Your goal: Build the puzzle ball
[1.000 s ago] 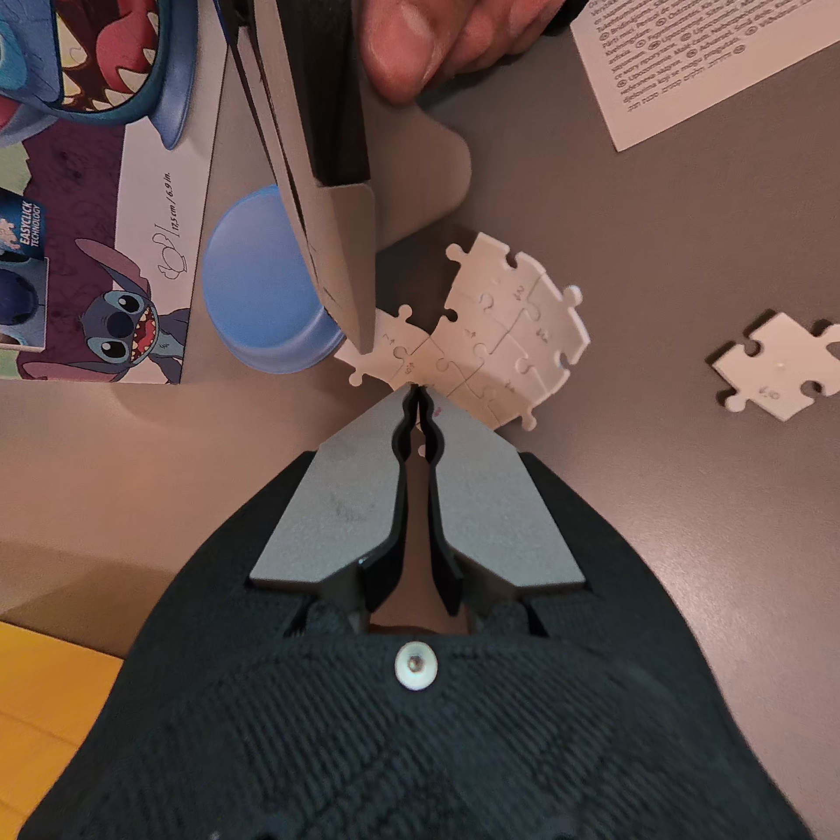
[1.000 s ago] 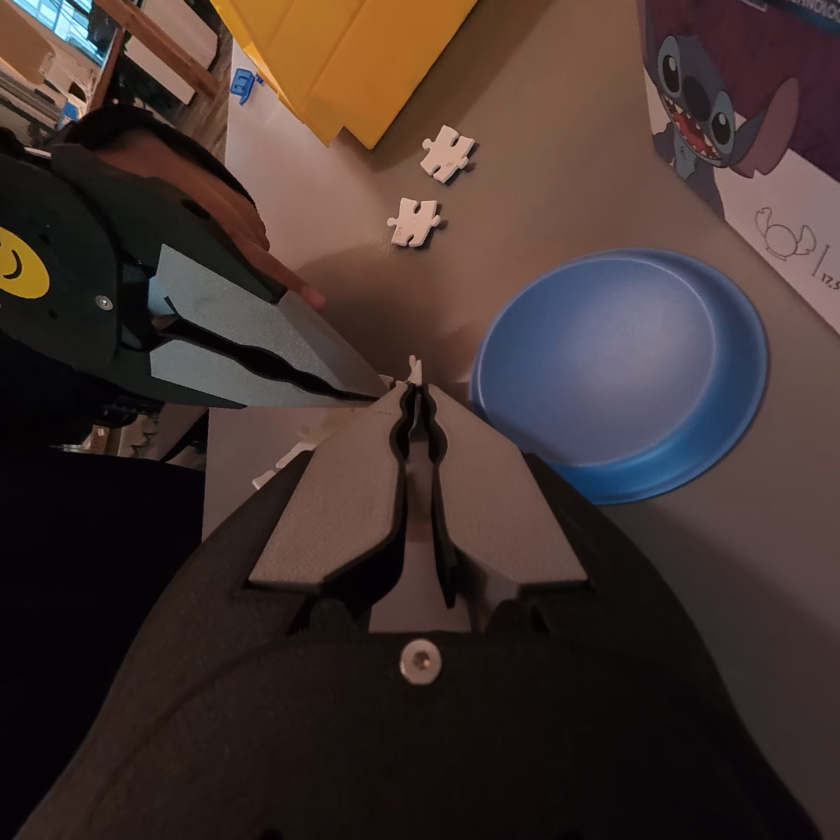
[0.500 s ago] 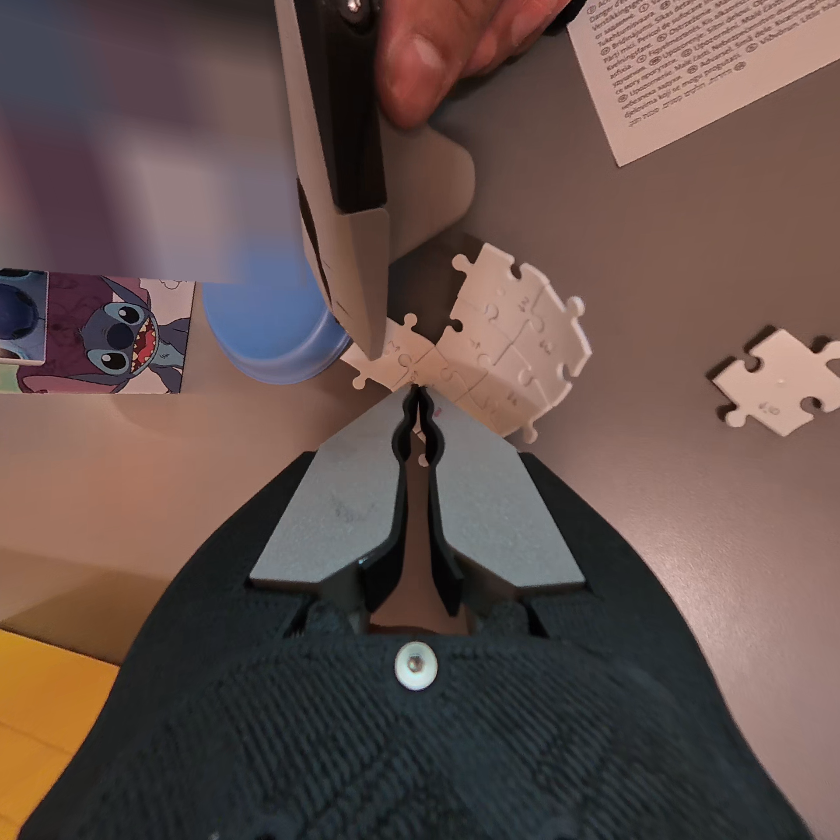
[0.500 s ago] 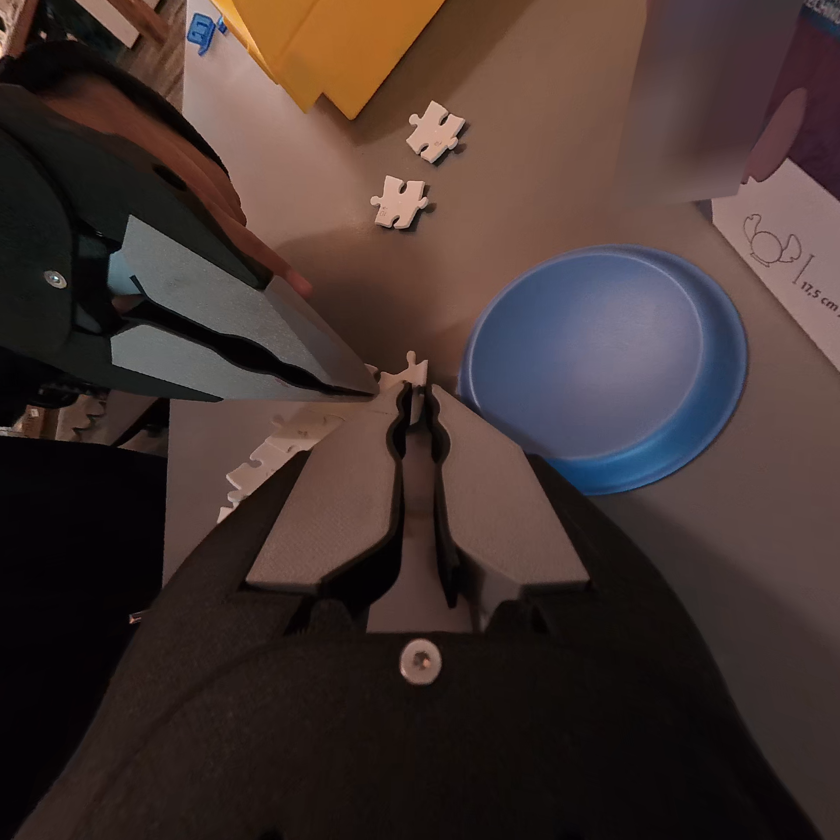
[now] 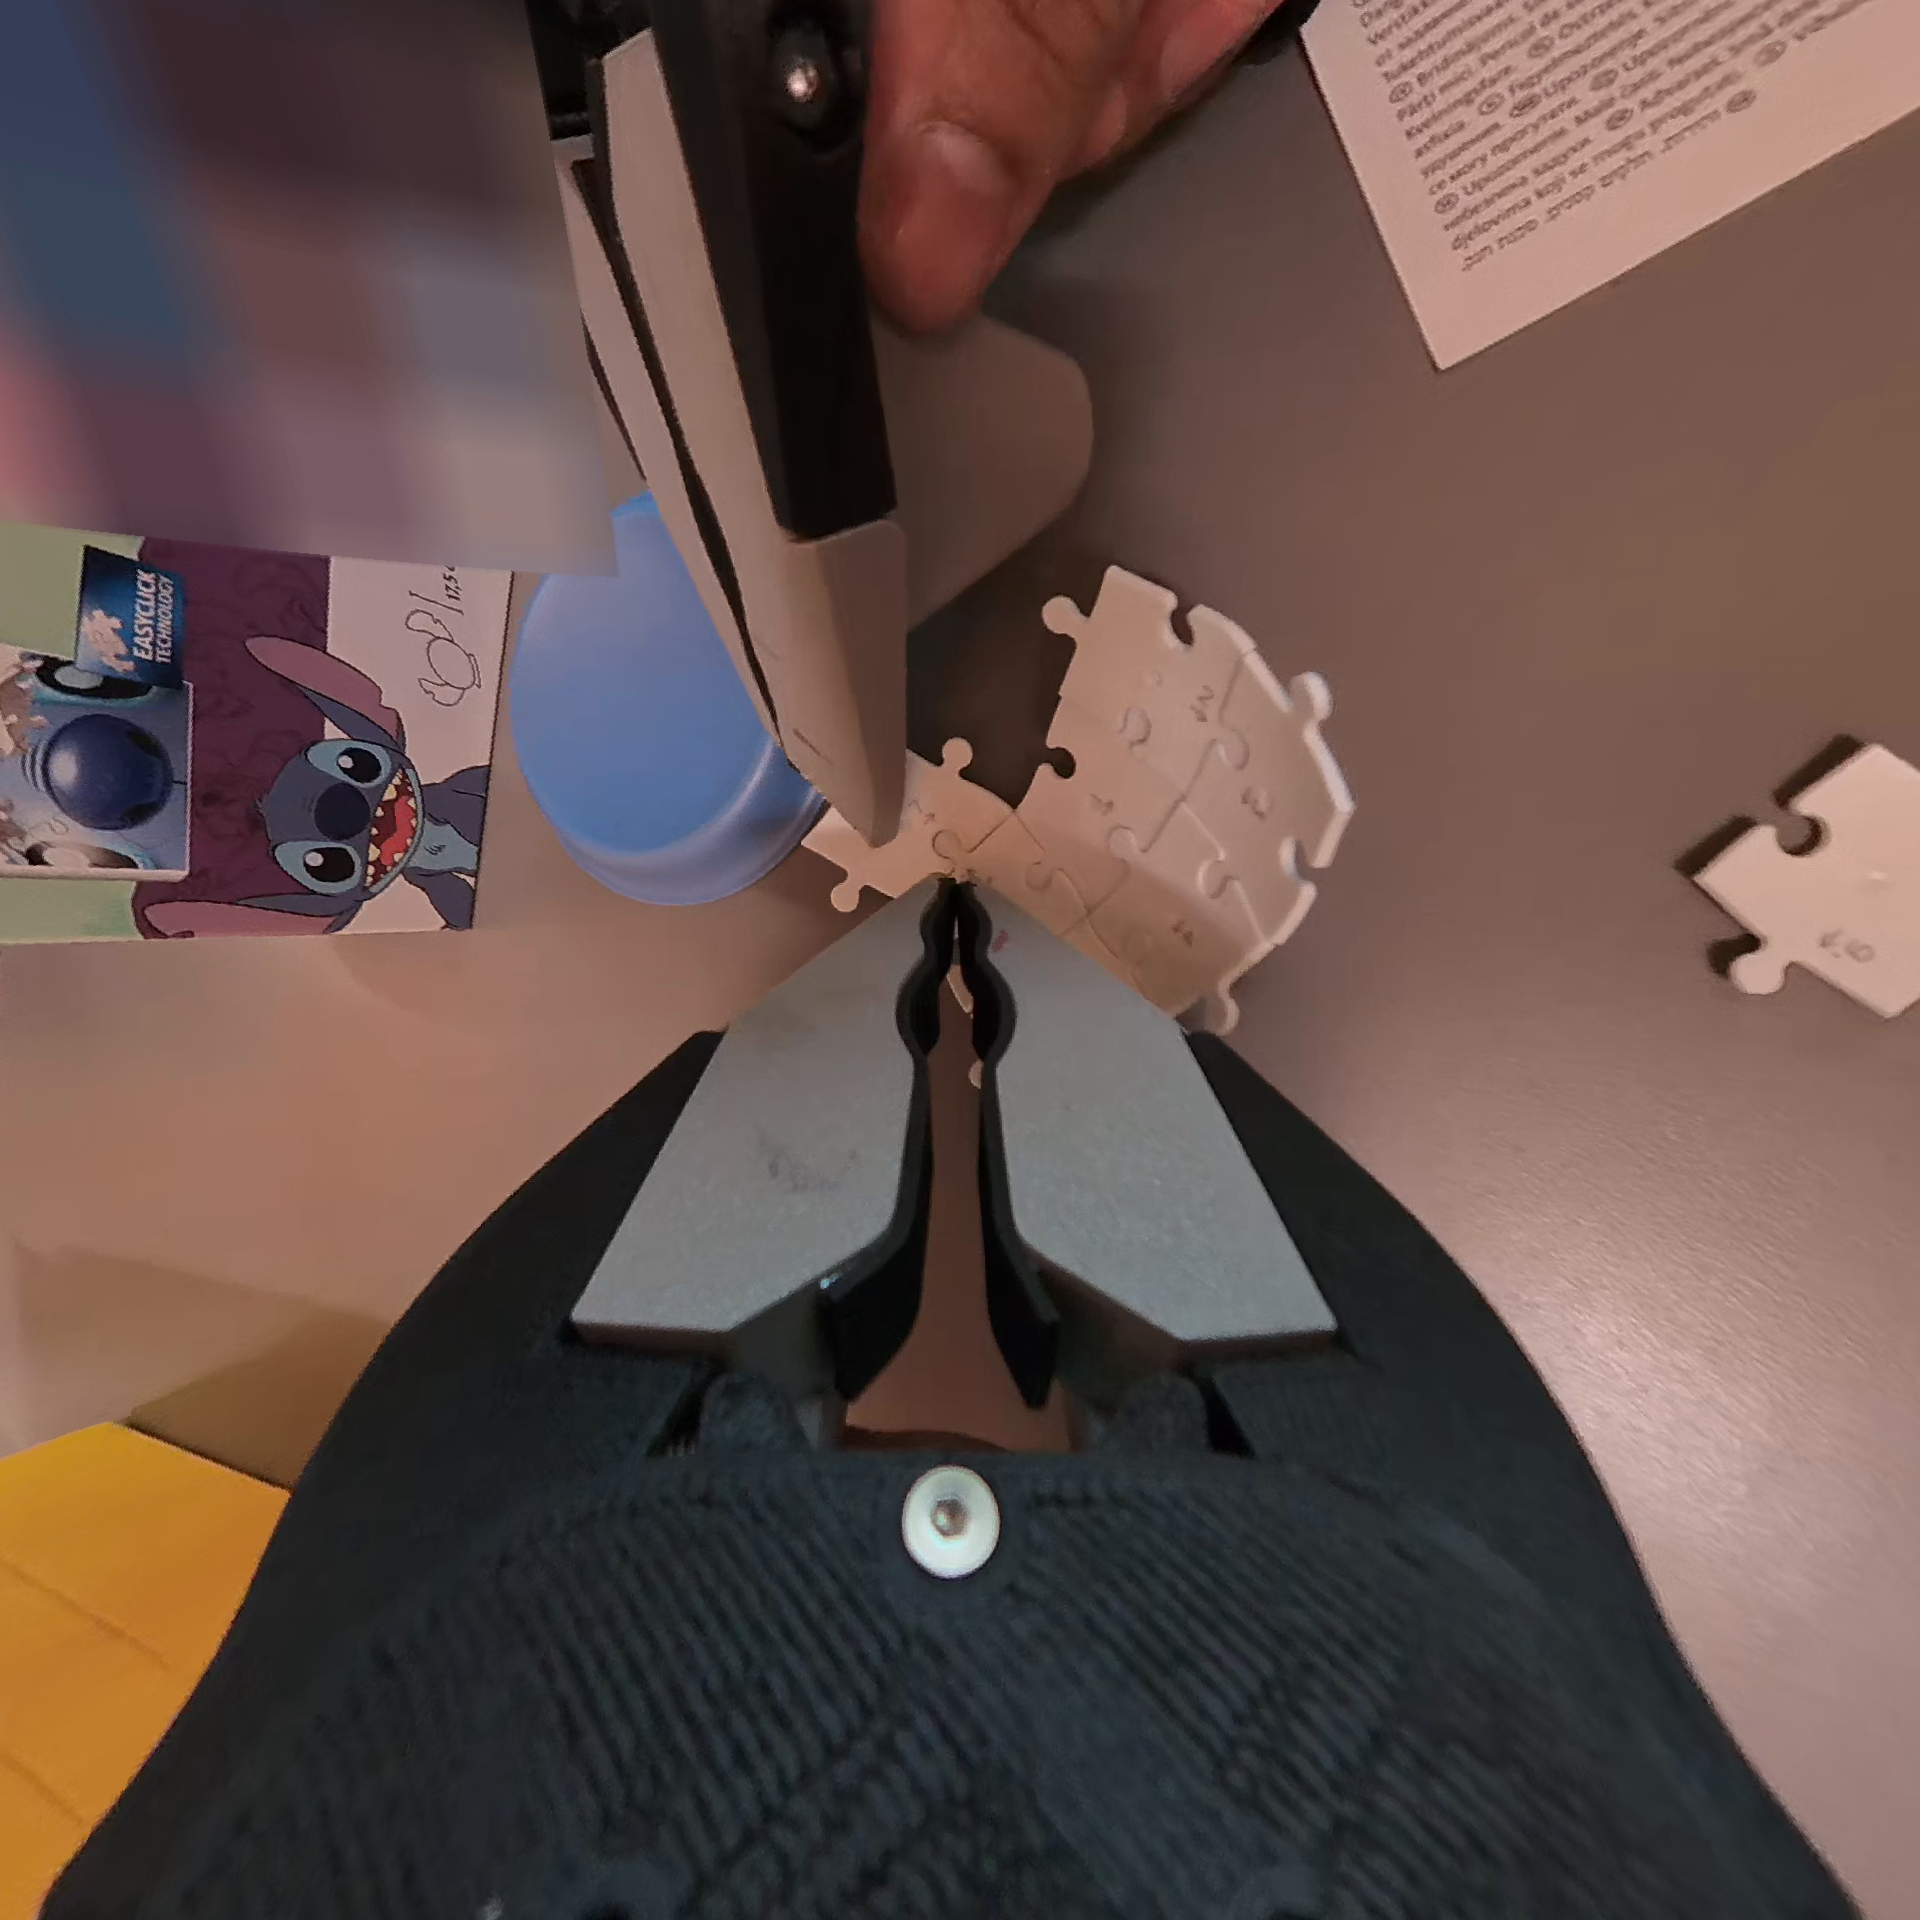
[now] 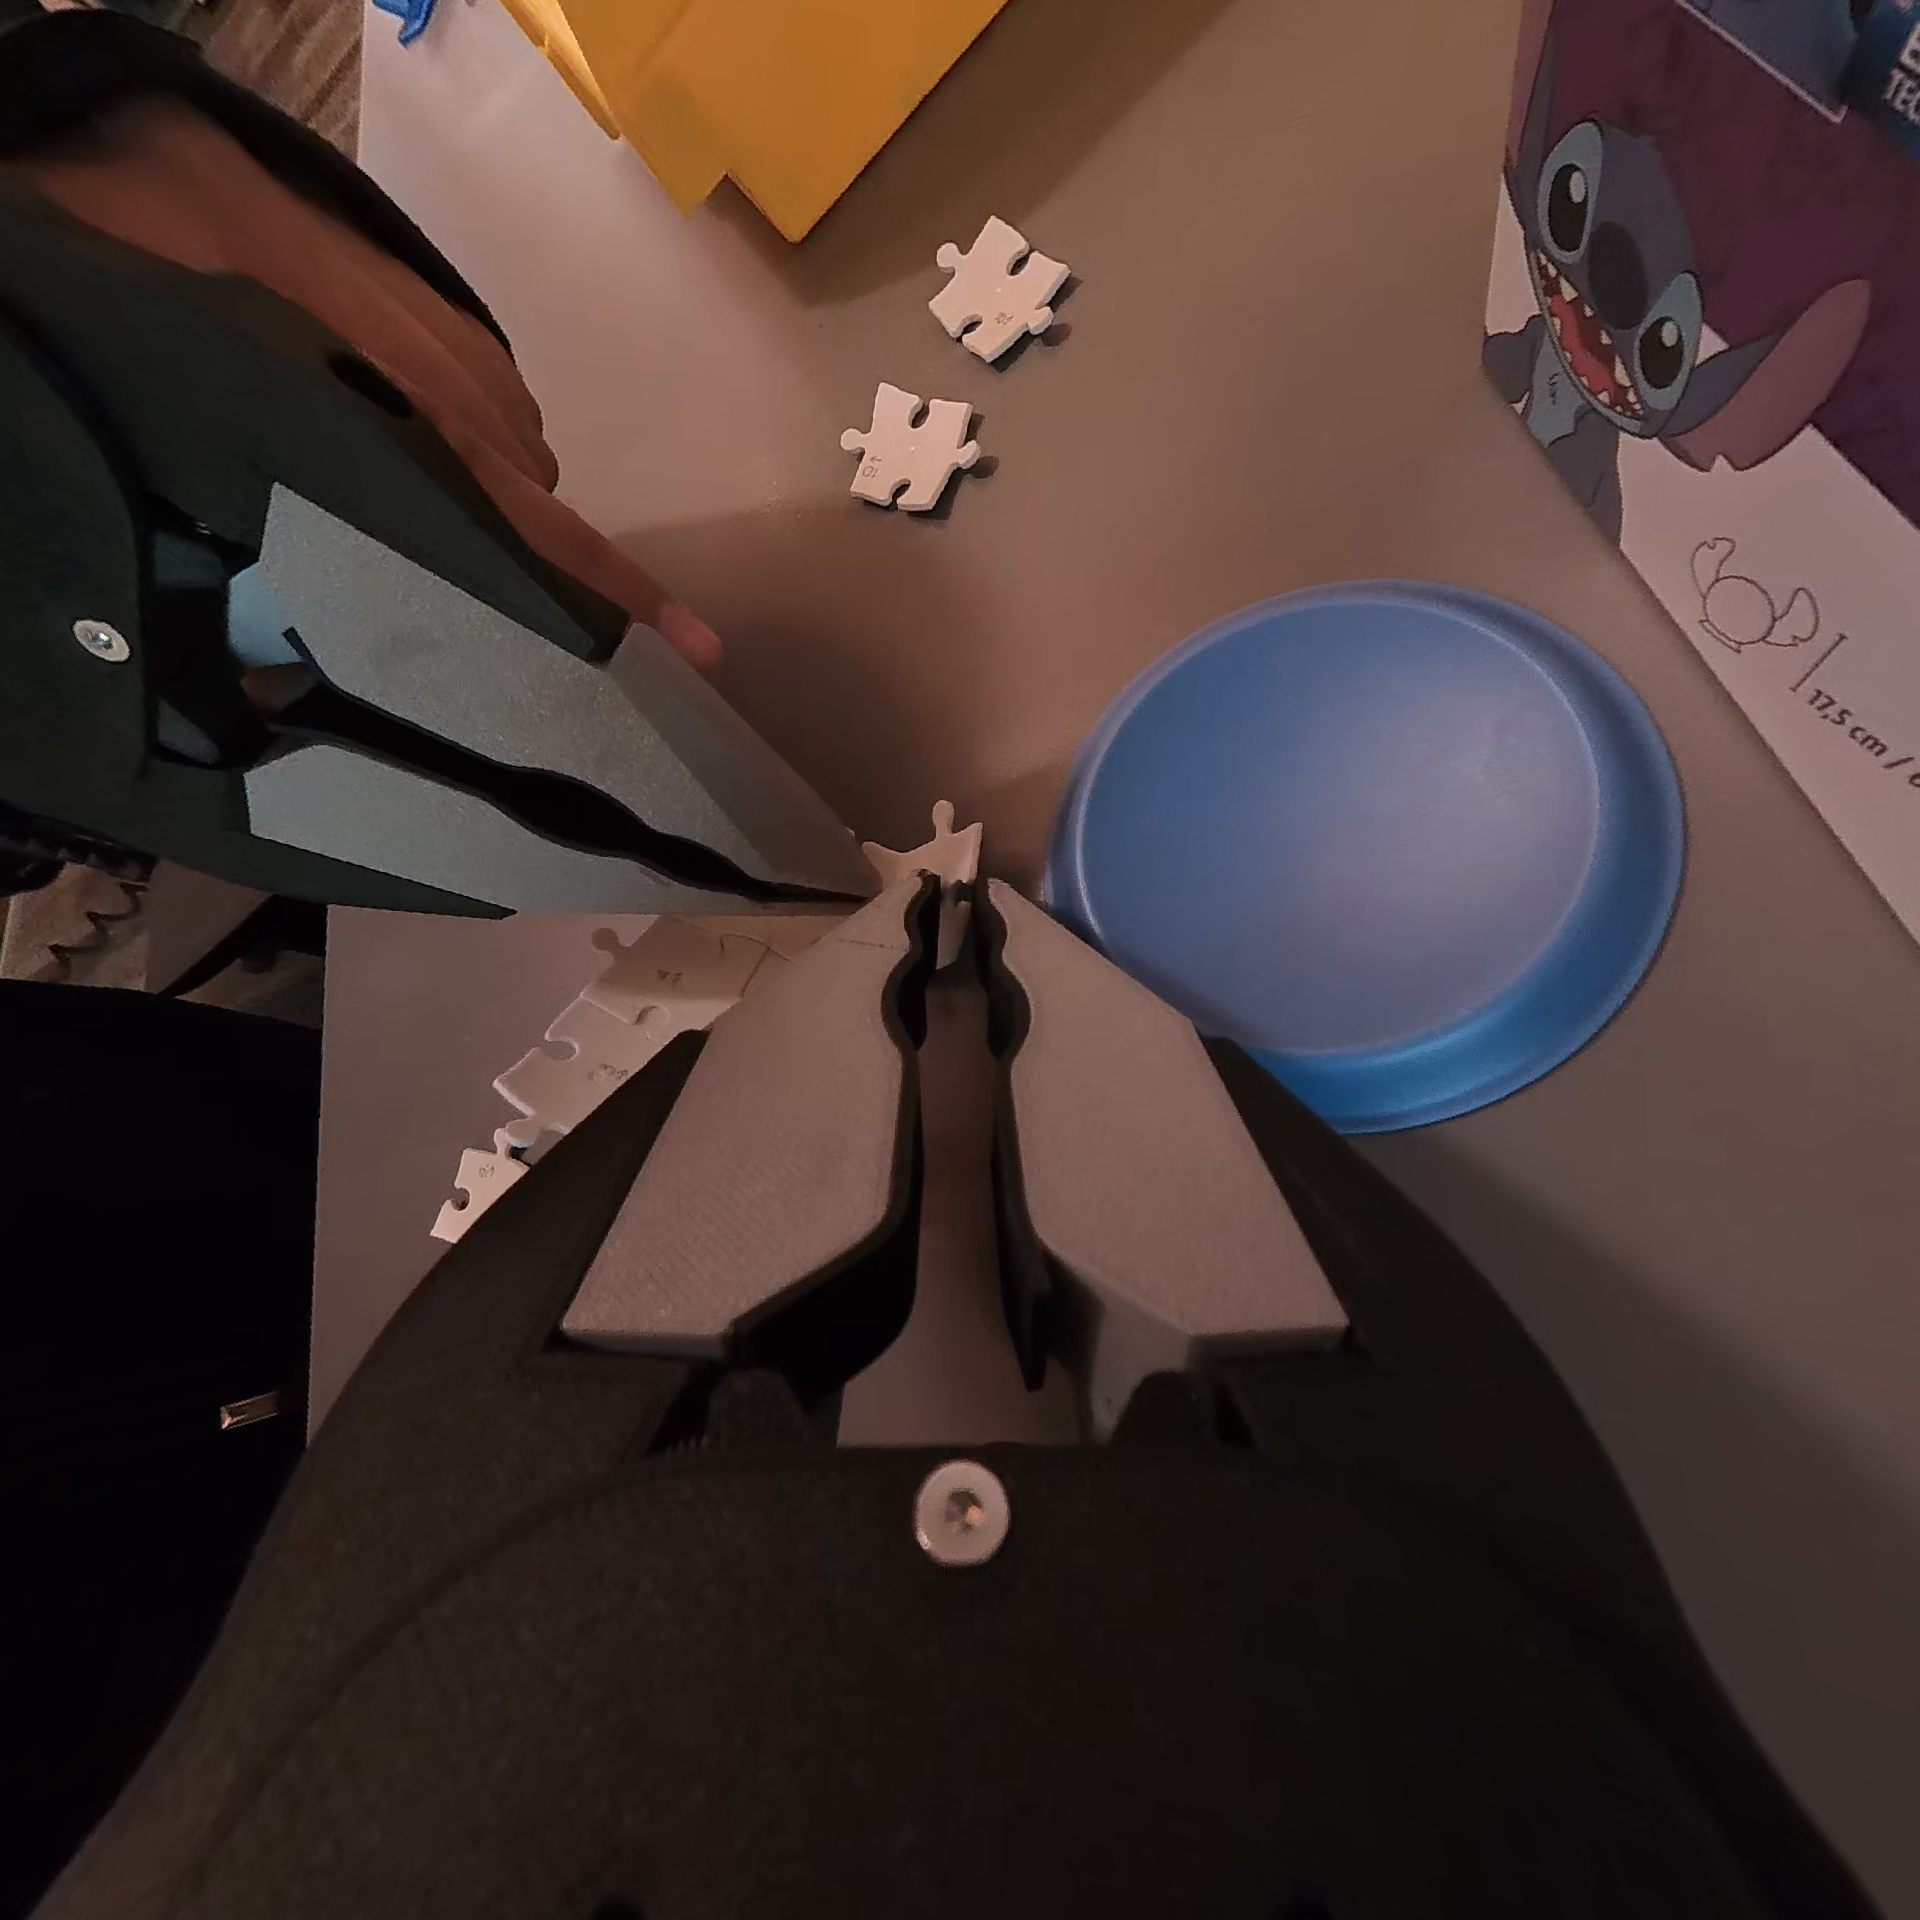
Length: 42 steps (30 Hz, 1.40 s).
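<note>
A curved cluster of joined white puzzle pieces (image 5: 1174,821) is held just above the grey table. My left gripper (image 5: 951,894) is shut on its near edge. My right gripper (image 6: 951,899) is shut on a single white piece (image 6: 940,852) that sits against the cluster's left end. In the left wrist view the right gripper (image 5: 883,821) comes down from the top onto that piece (image 5: 920,831), with a person's hand behind it. In the right wrist view the left gripper (image 6: 862,888) reaches in from the left, and part of the cluster (image 6: 644,1018) shows below it.
A blue round dish (image 6: 1371,852) lies close beside both grippers. Loose white pieces lie on the table (image 5: 1818,894), (image 6: 914,447), (image 6: 997,291). The puzzle box with a cartoon figure (image 5: 260,748), a printed paper sheet (image 5: 1610,135) and a yellow box (image 6: 769,94) lie around. About 7 cm separates my right fingertips from the blue round dish (image 6: 1371,852). Seen from the left wrist view (image 5: 617,642) as well.
The right gripper has shifted and tilted a little over the single piece at the cluster's left end. Both grippers stay shut, and the cluster has barely moved.
</note>
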### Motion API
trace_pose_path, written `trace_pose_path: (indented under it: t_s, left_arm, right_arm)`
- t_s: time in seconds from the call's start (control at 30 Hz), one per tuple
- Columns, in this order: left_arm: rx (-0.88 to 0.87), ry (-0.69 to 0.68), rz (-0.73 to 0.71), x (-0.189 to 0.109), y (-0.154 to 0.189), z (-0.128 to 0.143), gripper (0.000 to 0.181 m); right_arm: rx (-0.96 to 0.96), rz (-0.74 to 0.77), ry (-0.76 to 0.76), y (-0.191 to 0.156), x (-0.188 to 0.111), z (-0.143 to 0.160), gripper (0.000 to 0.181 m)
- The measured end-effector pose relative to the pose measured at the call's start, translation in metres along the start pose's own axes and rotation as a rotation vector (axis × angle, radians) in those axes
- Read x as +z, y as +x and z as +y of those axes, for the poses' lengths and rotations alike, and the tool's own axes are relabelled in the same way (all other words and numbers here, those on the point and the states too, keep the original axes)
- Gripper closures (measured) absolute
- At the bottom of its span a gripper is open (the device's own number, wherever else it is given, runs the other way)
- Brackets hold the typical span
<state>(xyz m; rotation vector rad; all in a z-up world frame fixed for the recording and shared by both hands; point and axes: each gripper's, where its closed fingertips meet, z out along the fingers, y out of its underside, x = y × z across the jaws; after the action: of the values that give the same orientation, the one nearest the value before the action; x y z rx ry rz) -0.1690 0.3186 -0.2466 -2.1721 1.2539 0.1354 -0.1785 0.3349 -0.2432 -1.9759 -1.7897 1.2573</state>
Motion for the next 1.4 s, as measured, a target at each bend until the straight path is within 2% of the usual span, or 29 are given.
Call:
trace_pose_path:
  t_s: [0.2,0.33,0.73,0.93,1.17,1.4]
  left_arm:
    - [0.111,-0.004,-0.069,0.0014,-0.0025,-0.0008,0.181]
    - [0.1,-0.005,-0.058,0.0017,-0.0027,-0.0008,0.181]
    - [-0.093,0.048,0.224,0.0022,-0.0019,-0.0009,0.181]
    - [-0.13,0.003,0.32,0.0025,-0.0019,-0.0008,0.181]
    - [-0.289,-0.045,0.466,0.0024,-0.0021,-0.0017,0.181]
    - [-0.402,-0.088,0.544,0.0025,-0.0025,-0.0022,0.181]
  right_arm:
    - [0.002,-0.001,-0.002,0.0004,0.0001,0.0007,0.178]
    - [0.004,-0.004,-0.003,0.0004,0.0002,0.0008,0.178]
    - [0.007,-0.013,-0.006,0.0005,0.0009,0.0005,0.178]
    - [0.009,-0.017,-0.007,0.0006,0.0008,0.0006,0.178]
    - [0.01,-0.015,-0.006,0.0011,0.0004,0.001,0.178]
    - [0.002,-0.007,-0.009,0.0012,-0.0002,0.0015,0.177]
